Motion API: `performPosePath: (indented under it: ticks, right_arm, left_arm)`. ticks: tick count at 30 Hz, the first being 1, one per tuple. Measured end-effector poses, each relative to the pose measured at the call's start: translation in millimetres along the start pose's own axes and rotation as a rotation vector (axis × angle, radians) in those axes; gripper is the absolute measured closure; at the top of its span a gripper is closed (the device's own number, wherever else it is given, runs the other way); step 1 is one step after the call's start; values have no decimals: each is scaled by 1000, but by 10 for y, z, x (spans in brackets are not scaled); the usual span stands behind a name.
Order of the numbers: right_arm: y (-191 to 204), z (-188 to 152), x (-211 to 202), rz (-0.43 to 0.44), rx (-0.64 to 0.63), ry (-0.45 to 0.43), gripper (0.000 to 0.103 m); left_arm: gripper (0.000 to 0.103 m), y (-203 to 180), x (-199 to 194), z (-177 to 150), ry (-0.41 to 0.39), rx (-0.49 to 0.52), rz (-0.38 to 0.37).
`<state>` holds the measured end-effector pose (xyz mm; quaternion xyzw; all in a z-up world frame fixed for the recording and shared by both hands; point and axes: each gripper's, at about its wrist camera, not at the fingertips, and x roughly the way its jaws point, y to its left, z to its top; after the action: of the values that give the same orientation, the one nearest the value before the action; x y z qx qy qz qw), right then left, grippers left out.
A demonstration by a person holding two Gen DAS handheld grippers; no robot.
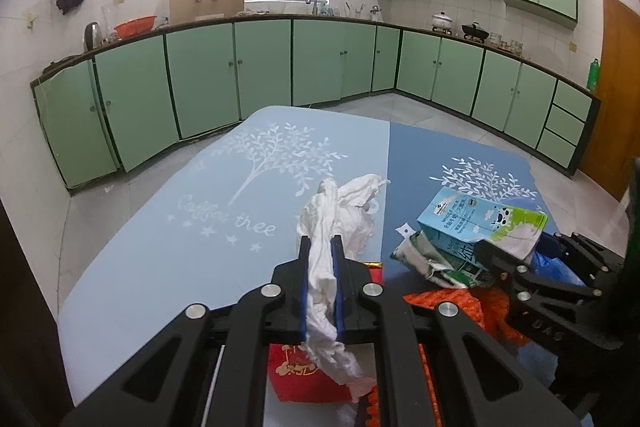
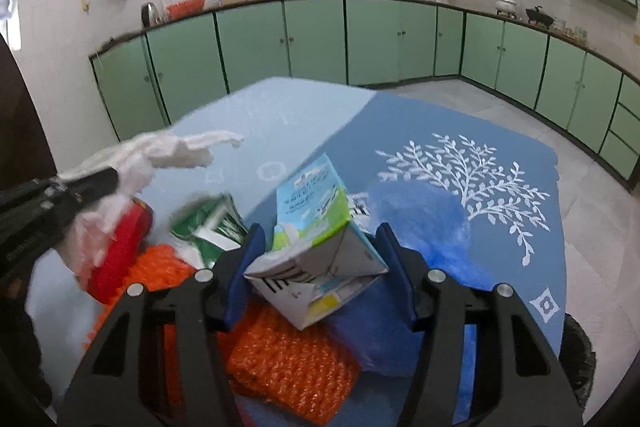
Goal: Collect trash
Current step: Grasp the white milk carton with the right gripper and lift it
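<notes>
The left gripper is pressed tight on a crumpled white tissue; the paper is light, soft and limp, it spills out above and below the pads, and a pinch through its bunched middle looks enough to carry it. The right gripper brackets a blue-and-green milk carton, its jaws partly spread, and whether the pads already press the sides cannot be told; the carton looks empty, light and dented, stiff along its folds but likely to crush, so its flat side walls seem the safest hold. Near it lie a green carton, orange mesh wrap and a red packet, clustered at the near edge of the table; its smooth blue cloth carries white tree prints; beyond stand green kitchen cabinets, a tiled floor and a blinded window.
</notes>
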<state>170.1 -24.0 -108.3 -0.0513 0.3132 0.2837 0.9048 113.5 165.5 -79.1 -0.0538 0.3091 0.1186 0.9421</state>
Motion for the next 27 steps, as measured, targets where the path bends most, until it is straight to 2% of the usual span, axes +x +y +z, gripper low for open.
performPosePath:
  ticks: [10, 16, 22, 24, 27]
  right_arm:
    - [11, 132, -583, 25, 0, -117, 47]
    - [-56, -99, -620, 11, 14, -29, 47]
    - [-50, -361, -518, -7, 11, 55, 46]
    - [-31, -370, -486, -19, 5, 64, 38]
    - [-16, -346, -441, -27, -1, 66, 34]
  left_arm:
    - [93, -73, -207, 43, -40, 13, -26]
    - [93, -154, -272, 15, -42, 23, -45]
    - [93, -203, -241, -96, -11, 38, -46]
    - [93, -211, -230, -119, -4, 41, -44]
    - [93, -207, -217, -132, 2, 39, -44]
